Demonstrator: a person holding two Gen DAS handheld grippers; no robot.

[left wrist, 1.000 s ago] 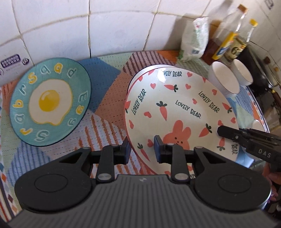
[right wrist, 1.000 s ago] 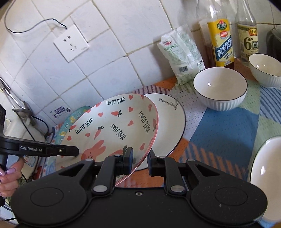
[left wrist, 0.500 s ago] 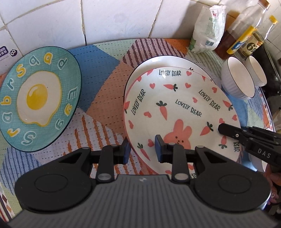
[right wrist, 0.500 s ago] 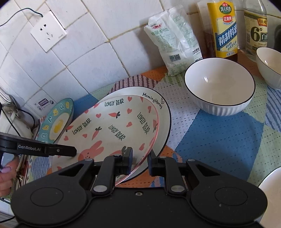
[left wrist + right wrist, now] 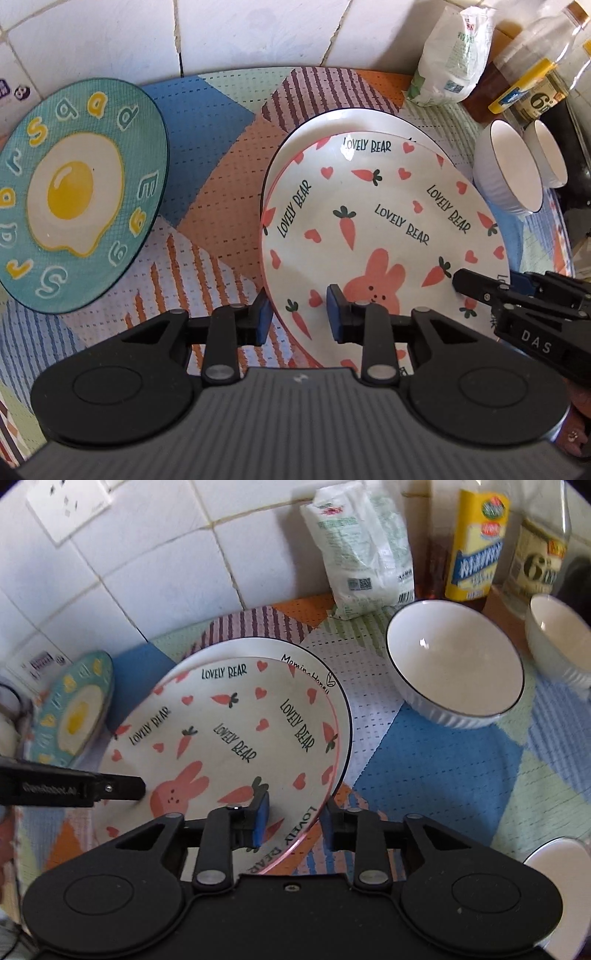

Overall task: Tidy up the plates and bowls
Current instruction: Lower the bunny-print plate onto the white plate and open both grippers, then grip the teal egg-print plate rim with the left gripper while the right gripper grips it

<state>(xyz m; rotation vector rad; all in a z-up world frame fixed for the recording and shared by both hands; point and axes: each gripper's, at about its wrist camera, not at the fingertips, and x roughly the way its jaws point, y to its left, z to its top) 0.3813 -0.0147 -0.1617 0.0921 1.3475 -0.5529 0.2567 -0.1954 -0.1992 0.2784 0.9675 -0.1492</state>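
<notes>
My left claw (image 5: 298,313) stands open astride the near rim of the bunny plate (image 5: 373,236). My right claw (image 5: 295,818) is opening, that rim between its pads. The plate lies on a white plate (image 5: 341,716) mid-frame; bowls (image 5: 456,664) sit upper right.

The rabbit plate (image 5: 373,221) carries "LOVELY BEAR" several times, and the white plate (image 5: 343,701) under it reads "Morning Honey" (partly covered). The right gripper (image 5: 480,286) bears "DAS", the left gripper (image 5: 122,788) "GenRobot.AI" (blurred), one bottle (image 5: 535,565) a large "6°", and the egg plate (image 5: 79,195) has scattered letters round its rim
</notes>
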